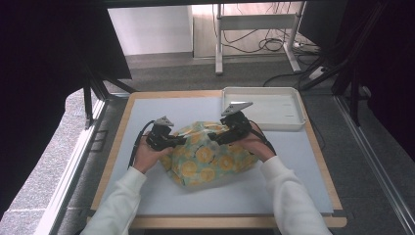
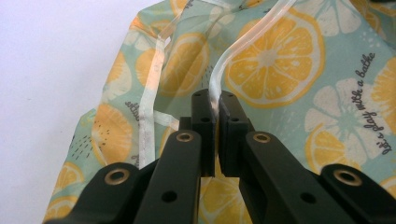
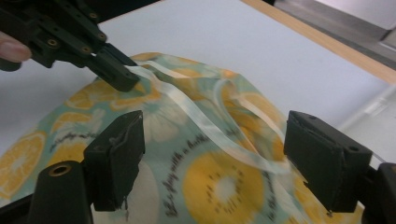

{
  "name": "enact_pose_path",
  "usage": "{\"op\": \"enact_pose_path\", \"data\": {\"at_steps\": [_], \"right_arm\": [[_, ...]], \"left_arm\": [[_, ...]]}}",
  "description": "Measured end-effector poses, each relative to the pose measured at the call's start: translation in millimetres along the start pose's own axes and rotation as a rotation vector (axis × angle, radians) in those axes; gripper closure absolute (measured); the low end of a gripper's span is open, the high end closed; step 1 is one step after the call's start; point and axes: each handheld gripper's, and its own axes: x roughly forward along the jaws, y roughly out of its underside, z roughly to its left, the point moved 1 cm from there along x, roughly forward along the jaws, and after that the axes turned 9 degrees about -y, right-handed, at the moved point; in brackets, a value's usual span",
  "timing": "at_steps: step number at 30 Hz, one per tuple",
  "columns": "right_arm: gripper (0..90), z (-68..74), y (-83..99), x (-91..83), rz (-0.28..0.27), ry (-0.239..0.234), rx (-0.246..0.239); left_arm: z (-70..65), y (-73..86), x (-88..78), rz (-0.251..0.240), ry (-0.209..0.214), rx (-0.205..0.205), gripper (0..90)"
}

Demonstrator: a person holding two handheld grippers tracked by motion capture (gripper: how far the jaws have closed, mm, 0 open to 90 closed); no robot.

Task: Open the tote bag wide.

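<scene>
The lemon-print bag (image 1: 211, 155) lies mid-surface (image 1: 147, 191); its clear edge strip (image 2: 219, 74) is pinched by the left hand-held gripper (image 2: 216, 116) (as an anchor), while the right hand-held gripper (image 3: 212, 154) is held wide over it.

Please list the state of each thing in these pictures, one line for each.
Lemon-print bag: lying on the table, rumpled.
Clear strip: on the bag's edge, pinched by the left hand-held gripper.
Left hand-held gripper: shut on the clear strip.
Right hand-held gripper: open, above the bag, holding nothing.
White tray: empty, at the table's far right corner.
</scene>
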Motion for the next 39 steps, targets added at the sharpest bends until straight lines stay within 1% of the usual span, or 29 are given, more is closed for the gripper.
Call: {"op": "enact_pose_path", "data": {"at_steps": [2, 8, 11, 13, 16, 18, 20, 21, 24, 26, 28, 33, 36, 39], "right_arm": [[20.7, 1.5, -3.2, 5.1, 0.011, -0.013, -0.017], [20.8, 2.3, -7.9, 17.8, 0.023, -0.052, -0.014], [21.7, 4.6, -8.4, 23.5, 0.042, -0.060, -0.023], [24.3, 5.9, -9.1, 26.3, 0.053, -0.062, -0.031], [32.3, 7.5, -9.1, 27.7, 0.063, -0.077, -0.046], [39.2, 9.2, -8.3, 27.7, 0.083, -0.074, -0.056], [48.1, 9.6, -7.2, 27.2, 0.095, -0.074, -0.074], [53.2, 9.6, -6.9, 26.8, 0.099, -0.071, -0.074], [64.8, 8.2, -6.2, 25.4, 0.112, -0.071, -0.075], [69.6, 7.9, -5.3, 24.0, 0.106, -0.072, -0.077], [75.8, 8.2, -3.9, 22.5, 0.109, -0.068, -0.079], [84.8, 9.6, -0.5, 19.6, 0.109, -0.072, -0.087], [87.2, 11.8, 1.1, 18.0, 0.105, -0.073, -0.092], [88.0, 12.5, 2.5, 15.0, 0.080, -0.079, -0.084]], "left_arm": [[0.3, -0.1, 0.0, -0.001, -0.001, 0.002, 88.0], [1.1, 0.0, -0.6, -0.002, -0.001, -0.001, 87.9], [1.3, 0.1, -0.6, -0.002, 0.001, -0.006, 87.9], [1.8, 0.2, -0.9, -0.003, -0.001, -0.006, 87.9], [2.9, 0.1, -1.5, -0.008, -0.003, -0.008, 87.9], [3.3, 0.3, -1.8, -0.008, -0.002, -0.014, 87.8], [3.8, 0.2, -2.0, -0.009, -0.002, -0.011, 87.8], [3.4, 0.2, -2.0, -0.009, -0.001, -0.014, 87.8], [2.8, 0.1, -2.0, -0.009, -0.001, -0.013, 87.7], [3.5, 0.0, -2.3, -0.011, -0.004, -0.008, 87.7], [3.7, 0.1, -2.7, -0.013, -0.003, -0.013, 87.7], [2.8, -0.1, -3.2, -0.018, 0.008, -0.023, 87.4], [2.2, -0.3, -3.0, -0.017, 0.010, -0.023, 87.4], [1.5, -0.5, -3.5, -0.021, 0.015, -0.020, 87.3]]}}
